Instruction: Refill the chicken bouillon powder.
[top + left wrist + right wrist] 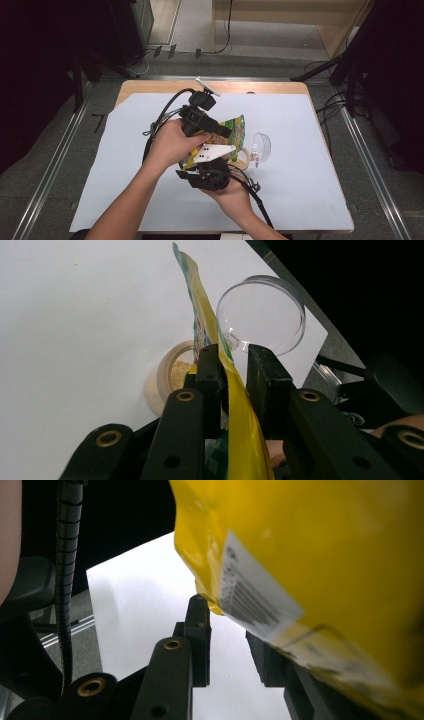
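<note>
A yellow and green snack bag (236, 129) is held up over the middle of the table. My left gripper (227, 134) comes from the left and is shut on it; in the left gripper view the bag (200, 305) runs upright between the two jaws (232, 370). My right gripper (186, 175) sits lower and nearer, under the bag. In the right gripper view the bag (325, 545), with a white barcode label (255, 600), lies over the right jaw, and white paper shows through the gap of the open gripper (227, 625).
A clear plastic cup (261, 145) lies on its side to the right of the bag, also seen as the cup (265, 310). A round tan bowl (243, 157) holding pale powder (180, 372) sits beside it. White paper (125, 175) covers the wooden table.
</note>
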